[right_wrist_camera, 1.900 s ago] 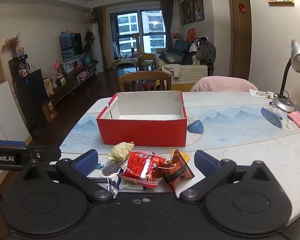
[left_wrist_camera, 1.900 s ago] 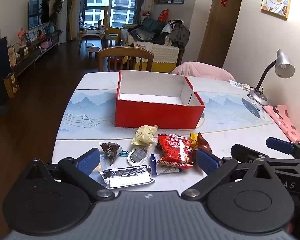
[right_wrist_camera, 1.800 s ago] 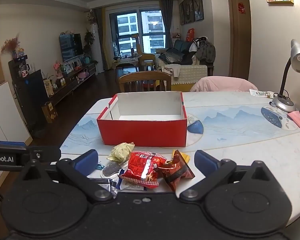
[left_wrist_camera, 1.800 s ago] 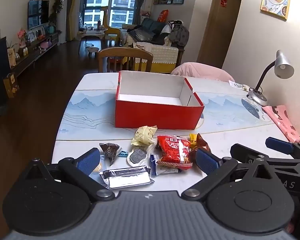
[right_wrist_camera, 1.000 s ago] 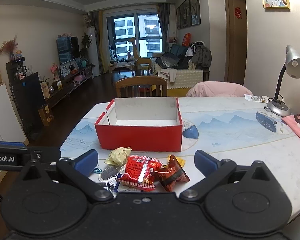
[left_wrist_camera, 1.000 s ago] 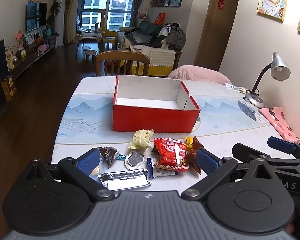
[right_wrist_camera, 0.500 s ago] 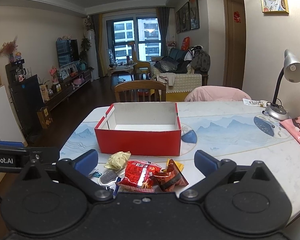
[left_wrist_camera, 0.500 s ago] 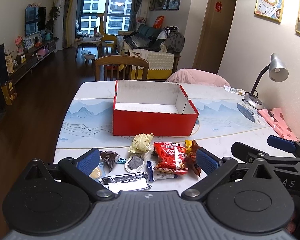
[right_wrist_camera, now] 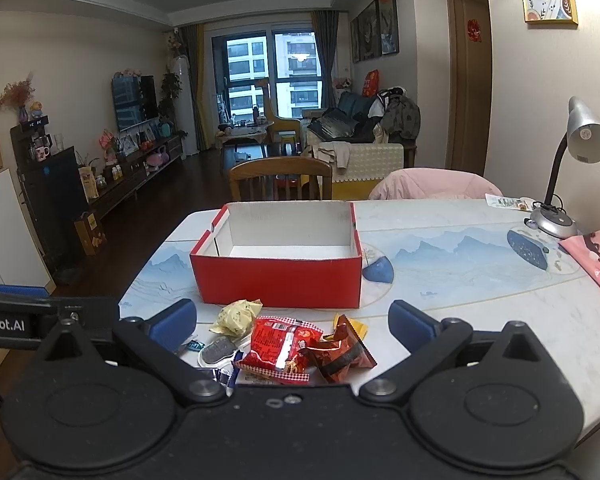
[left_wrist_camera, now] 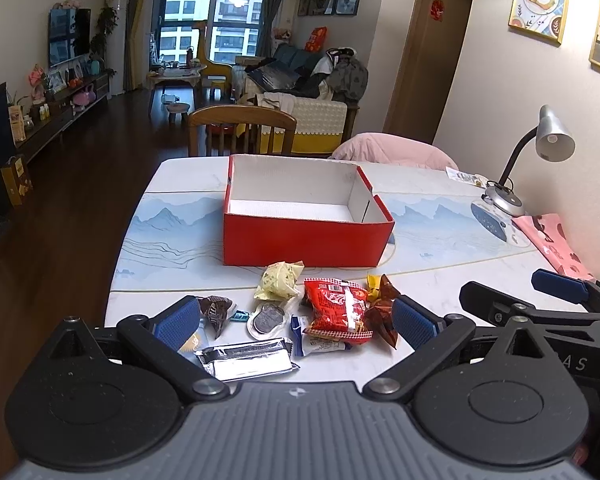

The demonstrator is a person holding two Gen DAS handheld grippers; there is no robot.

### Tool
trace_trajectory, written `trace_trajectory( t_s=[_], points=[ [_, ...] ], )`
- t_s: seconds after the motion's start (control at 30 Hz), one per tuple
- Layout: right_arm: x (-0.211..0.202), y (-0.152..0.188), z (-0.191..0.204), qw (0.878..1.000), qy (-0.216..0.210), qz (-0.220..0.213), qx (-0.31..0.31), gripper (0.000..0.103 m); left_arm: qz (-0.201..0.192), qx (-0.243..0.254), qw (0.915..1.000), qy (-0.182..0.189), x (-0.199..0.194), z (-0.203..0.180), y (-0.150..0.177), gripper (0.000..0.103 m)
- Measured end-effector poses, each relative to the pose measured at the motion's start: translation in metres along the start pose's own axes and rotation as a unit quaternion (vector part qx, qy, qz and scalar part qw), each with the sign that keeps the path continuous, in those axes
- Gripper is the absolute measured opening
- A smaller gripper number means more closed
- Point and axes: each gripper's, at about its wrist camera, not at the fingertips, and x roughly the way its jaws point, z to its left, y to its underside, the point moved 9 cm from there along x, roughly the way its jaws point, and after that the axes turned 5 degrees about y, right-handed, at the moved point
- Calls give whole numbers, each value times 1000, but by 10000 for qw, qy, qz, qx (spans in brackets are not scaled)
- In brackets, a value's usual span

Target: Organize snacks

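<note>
Both grippers hung over the near edge of the table [left_wrist_camera: 148, 216], and neither had anything in it. The left gripper [left_wrist_camera: 296, 322] had its blue pads spread wide, framing the snack pile, and the right gripper [right_wrist_camera: 292, 322] stood just as wide apart, empty, with the same pile between its fingers. And there was the pile itself, loose on the marble just in front of the red box [left_wrist_camera: 304, 240]: a pale yellow packet [left_wrist_camera: 278, 280] nearest the box, a red snack bag [left_wrist_camera: 338, 312] in the middle, a dark red wrapper [left_wrist_camera: 382, 314] touching its right side with a yellow corner poking out behind. To the left lay a brown chocolate wrapper [left_wrist_camera: 216, 310], a small teal candy [left_wrist_camera: 239, 315] and a clear cookie pack [left_wrist_camera: 269, 318]; closest to the camera sat a silver bar wrapper [left_wrist_camera: 248, 362] and a blue-and-white packet [left_wrist_camera: 314, 344] tucked under the red bag. The box stood open-topped, white inside, nothing in it. A desk lamp [left_wrist_camera: 540, 148] stood on the far right, beside a pink bag [left_wrist_camera: 552, 240].
</note>
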Motion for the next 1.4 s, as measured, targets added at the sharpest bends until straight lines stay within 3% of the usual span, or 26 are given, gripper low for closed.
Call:
trace_trajectory(
  t_s=[0.93, 1.4],
  points=[
    [0, -8, -6, 9997, -227, 89, 69, 102, 100, -71, 9999, 1, 0, -1, -4, 103],
    [18, -6, -14, 9989, -365, 292, 81, 102, 211, -125, 9996, -154, 25, 4, -10, 103]
  ],
)
